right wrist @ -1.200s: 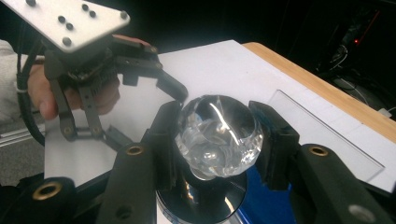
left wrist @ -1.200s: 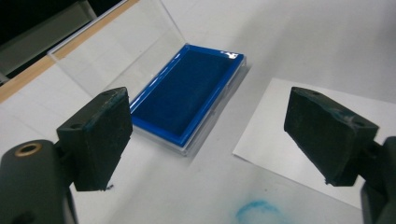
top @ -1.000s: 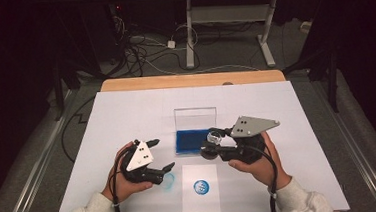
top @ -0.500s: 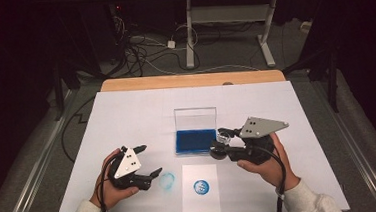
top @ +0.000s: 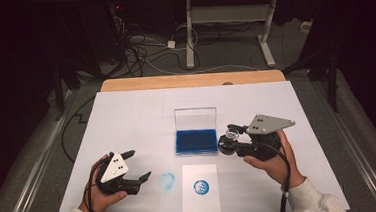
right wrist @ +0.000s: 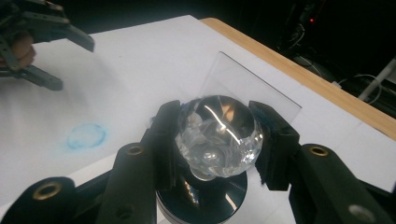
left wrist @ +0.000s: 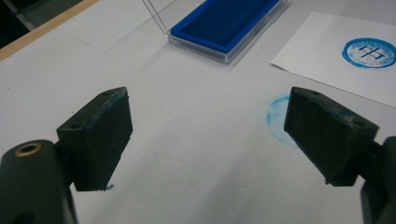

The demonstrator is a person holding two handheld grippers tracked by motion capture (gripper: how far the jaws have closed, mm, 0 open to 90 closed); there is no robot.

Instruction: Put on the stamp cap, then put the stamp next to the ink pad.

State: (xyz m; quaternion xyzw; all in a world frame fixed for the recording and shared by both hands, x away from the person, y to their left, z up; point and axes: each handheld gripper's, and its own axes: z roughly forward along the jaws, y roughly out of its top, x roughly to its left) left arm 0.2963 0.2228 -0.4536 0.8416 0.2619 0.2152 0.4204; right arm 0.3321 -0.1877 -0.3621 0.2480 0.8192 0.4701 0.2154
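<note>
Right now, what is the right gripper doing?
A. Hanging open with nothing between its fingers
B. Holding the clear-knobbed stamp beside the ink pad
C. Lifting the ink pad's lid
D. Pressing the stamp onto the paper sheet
B: the right gripper has its fingers closed on the stamp by its faceted clear knob, just right of the blue ink pad, away from the stamped paper sheet.

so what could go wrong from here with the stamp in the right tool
1. The stamp is gripped by its smooth, rounded clear knob, so it might slip or twist.
2. It sits close beside the open ink pad, whose upright lid could get knocked.
3. A blue smudge already marks the table cover; another misplaced print is possible.
</note>
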